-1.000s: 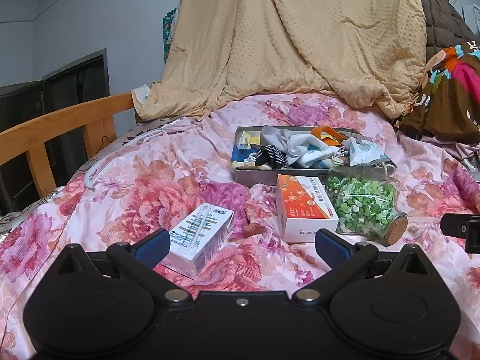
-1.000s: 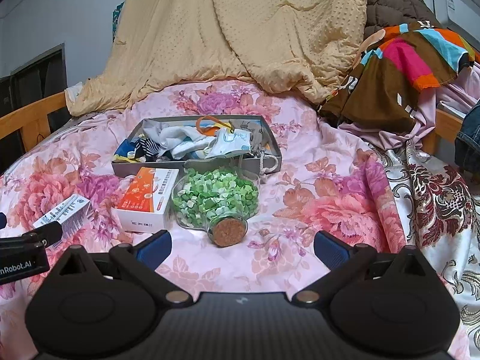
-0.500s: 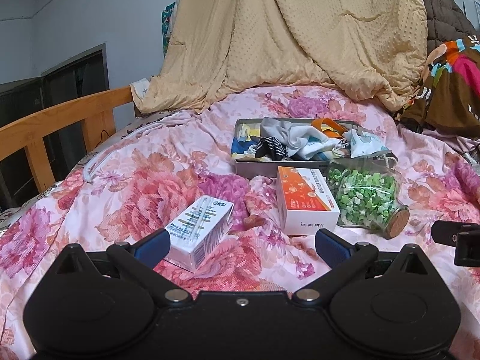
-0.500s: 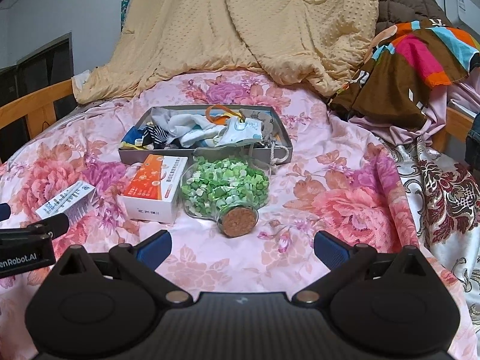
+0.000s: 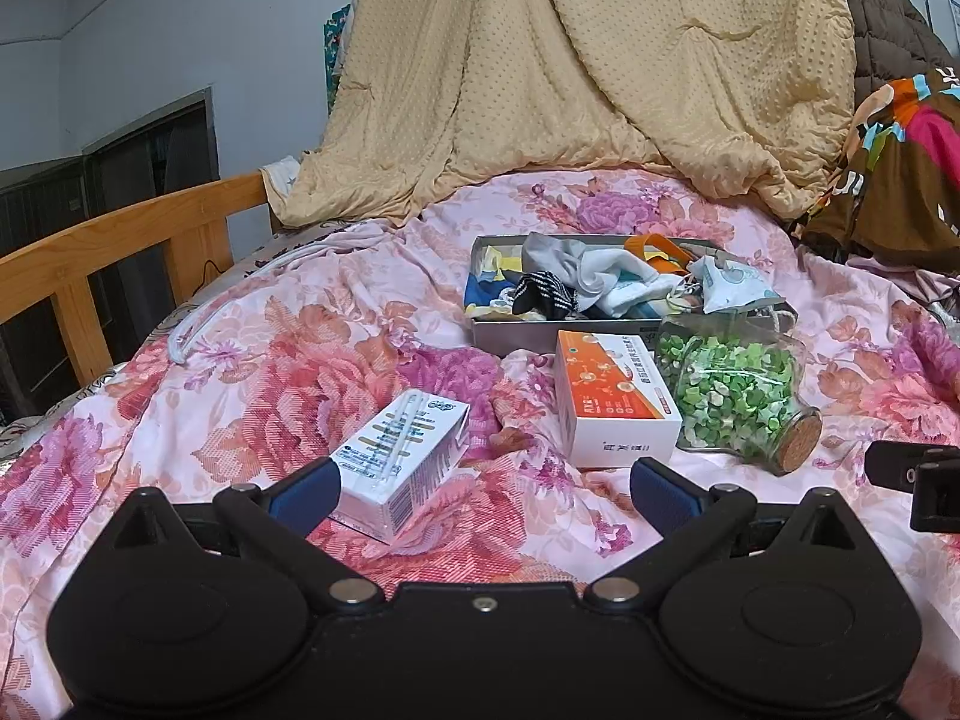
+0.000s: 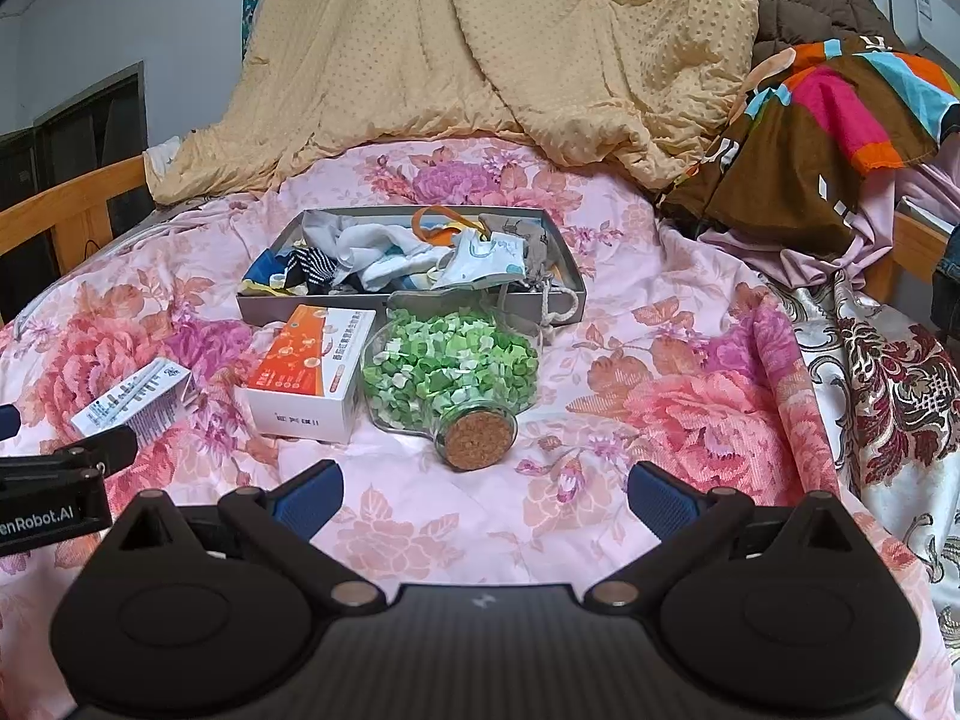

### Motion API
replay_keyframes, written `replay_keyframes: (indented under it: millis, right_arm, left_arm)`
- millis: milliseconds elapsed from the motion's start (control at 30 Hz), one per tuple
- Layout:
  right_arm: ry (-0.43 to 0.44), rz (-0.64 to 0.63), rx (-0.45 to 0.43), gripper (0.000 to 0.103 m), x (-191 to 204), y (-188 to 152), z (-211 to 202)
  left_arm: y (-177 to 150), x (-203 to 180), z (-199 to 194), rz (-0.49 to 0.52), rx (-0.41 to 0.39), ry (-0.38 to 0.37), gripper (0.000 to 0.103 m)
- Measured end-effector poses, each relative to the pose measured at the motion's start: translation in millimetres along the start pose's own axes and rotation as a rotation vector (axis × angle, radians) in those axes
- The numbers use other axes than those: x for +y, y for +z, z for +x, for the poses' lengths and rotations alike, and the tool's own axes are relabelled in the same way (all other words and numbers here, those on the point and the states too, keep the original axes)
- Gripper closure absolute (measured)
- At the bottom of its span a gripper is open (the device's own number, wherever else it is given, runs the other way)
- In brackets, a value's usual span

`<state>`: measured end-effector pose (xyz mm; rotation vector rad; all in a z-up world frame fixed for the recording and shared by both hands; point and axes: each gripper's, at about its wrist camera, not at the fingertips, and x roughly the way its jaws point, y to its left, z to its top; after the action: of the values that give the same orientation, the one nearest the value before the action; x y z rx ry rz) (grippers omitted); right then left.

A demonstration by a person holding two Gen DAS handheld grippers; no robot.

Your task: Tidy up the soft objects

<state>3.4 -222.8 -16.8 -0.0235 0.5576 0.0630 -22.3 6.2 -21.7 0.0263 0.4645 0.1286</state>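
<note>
A grey tray (image 5: pixel 522 336) (image 6: pixel 312 307) on the floral bedspread holds a heap of soft things: socks, white cloth (image 5: pixel 576 264) (image 6: pixel 372 246), a face mask (image 5: pixel 729 288) (image 6: pixel 486 258) and an orange strap. My left gripper (image 5: pixel 480 495) is open low over the bedspread, its left finger beside a white carton (image 5: pixel 399 456) (image 6: pixel 129 399). My right gripper (image 6: pixel 483 495) is open too, just short of a corked glass jar of green pieces (image 6: pixel 450 369) (image 5: pixel 735 390). An orange and white box (image 5: pixel 612 402) (image 6: pixel 312 372) lies between carton and jar. Neither gripper holds anything.
A tan blanket (image 5: pixel 570 72) (image 6: pixel 480 48) hangs behind the tray. A wooden bed rail (image 5: pixel 120 252) runs along the left. Colourful clothes (image 6: pixel 840 120) and a patterned cover (image 6: pixel 888 396) pile up on the right. The other gripper's tip (image 5: pixel 912 474) (image 6: pixel 60 480) shows at each view's edge.
Both grippers have drawn back and risen slightly, so the tray, boxes and jar sit a little farther off. Both stay open and nothing on the bed has moved.
</note>
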Motion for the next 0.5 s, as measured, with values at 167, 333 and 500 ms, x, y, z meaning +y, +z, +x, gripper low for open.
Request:
replay_keyframes:
  millis: [167,333,500]
  right_arm:
    - [0.0,-0.001,0.001,0.0,0.0,0.0,0.4]
    - [0.002,-0.003,0.002,0.0,0.3,-0.2,0.8]
    - [0.002,-0.004,0.003,0.0,0.7,-1.0,1.2]
  left_arm:
    - [0.3,0.2,0.0,0.001,0.0,0.0,0.001]
    - [0.1,2.5,0.0,-0.002,-0.004,0.013,0.001]
    - [0.4,2.9,0.0,-0.001,-0.005,0.014,0.001]
